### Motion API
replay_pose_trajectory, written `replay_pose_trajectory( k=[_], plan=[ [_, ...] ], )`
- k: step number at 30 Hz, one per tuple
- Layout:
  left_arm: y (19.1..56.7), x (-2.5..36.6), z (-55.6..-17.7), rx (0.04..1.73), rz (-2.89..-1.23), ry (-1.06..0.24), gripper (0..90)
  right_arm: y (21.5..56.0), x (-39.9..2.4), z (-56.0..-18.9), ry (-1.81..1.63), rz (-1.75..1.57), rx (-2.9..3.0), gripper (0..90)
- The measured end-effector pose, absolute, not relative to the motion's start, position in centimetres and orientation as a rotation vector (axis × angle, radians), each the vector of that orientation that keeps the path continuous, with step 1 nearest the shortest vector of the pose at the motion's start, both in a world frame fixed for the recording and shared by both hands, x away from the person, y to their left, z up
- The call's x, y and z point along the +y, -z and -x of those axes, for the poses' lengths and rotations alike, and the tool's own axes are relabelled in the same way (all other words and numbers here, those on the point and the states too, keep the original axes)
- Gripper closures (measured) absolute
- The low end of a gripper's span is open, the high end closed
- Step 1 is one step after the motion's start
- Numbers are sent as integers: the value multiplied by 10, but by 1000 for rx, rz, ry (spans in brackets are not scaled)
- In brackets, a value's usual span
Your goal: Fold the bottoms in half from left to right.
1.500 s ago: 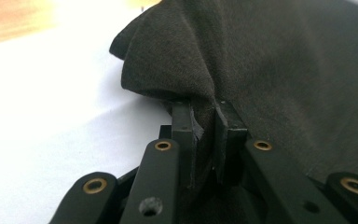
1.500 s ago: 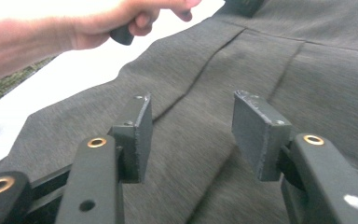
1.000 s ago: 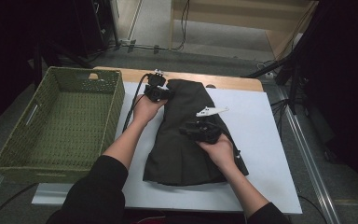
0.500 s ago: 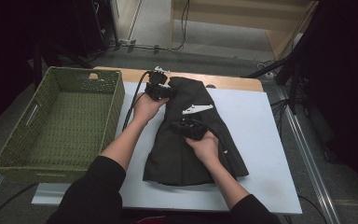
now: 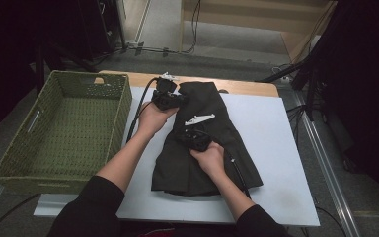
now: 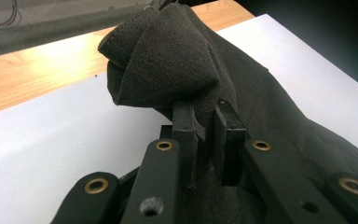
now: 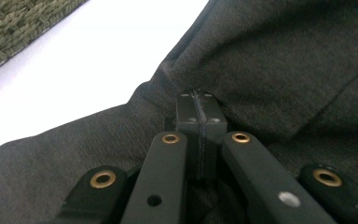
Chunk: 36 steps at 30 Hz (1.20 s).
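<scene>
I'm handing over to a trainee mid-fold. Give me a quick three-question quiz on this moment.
1. True or false: the left gripper is shut on a bunched fold of the dark garment.
2. What stands to the left of the white board in the high view: A) a green woven basket, B) a metal tray, C) a cardboard box?
3. Where on the garment does the right gripper pinch?

Key: 1. True. 2. A. 3. Near its middle, jaws shut tight on a crease of the cloth.
</scene>
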<state>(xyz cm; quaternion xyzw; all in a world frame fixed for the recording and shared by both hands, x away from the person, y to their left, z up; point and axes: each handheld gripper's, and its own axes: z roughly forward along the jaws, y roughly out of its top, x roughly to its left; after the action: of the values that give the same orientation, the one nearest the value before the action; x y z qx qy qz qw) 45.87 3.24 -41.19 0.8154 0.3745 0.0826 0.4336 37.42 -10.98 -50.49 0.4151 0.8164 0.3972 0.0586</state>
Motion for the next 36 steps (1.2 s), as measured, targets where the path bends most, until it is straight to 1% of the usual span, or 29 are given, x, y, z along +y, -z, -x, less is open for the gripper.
replay_pose_trajectory(
  k=[4, 5, 6, 10, 18, 24, 27, 33, 36],
  plan=[
    [410, 31, -457, 928, -2034, -208, 825, 492, -119, -367, -1207, -1229, 2463, 877],
    [410, 32, -456, 930, -2038, -207, 824, 484, -129, -366, -1230, -1237, 2443, 877],
    [410, 32, -456, 930, -2038, -207, 824, 484, -129, -366, -1230, -1237, 2443, 877],
    [408, 33, -456, 939, -2036, -183, 824, 472, -153, -364, -1242, -1269, 2400, 876],
    [403, 34, -452, 932, -2043, -148, 823, 481, -177, -364, -1194, -1345, 2376, 876],
    [396, 36, -444, 909, -2053, -122, 824, 500, -179, -368, -1121, -1389, 2399, 877],
    [393, 39, -438, 902, -2041, -91, 824, 507, -181, -369, -1148, -1383, 2398, 878],
    [392, 40, -426, 873, -2036, -103, 824, 507, -181, -366, -1150, -1374, 2394, 877],
    [392, 40, -425, 874, -2039, -97, 823, 496, -188, -363, -1154, -1382, 2380, 877]
  ],
)
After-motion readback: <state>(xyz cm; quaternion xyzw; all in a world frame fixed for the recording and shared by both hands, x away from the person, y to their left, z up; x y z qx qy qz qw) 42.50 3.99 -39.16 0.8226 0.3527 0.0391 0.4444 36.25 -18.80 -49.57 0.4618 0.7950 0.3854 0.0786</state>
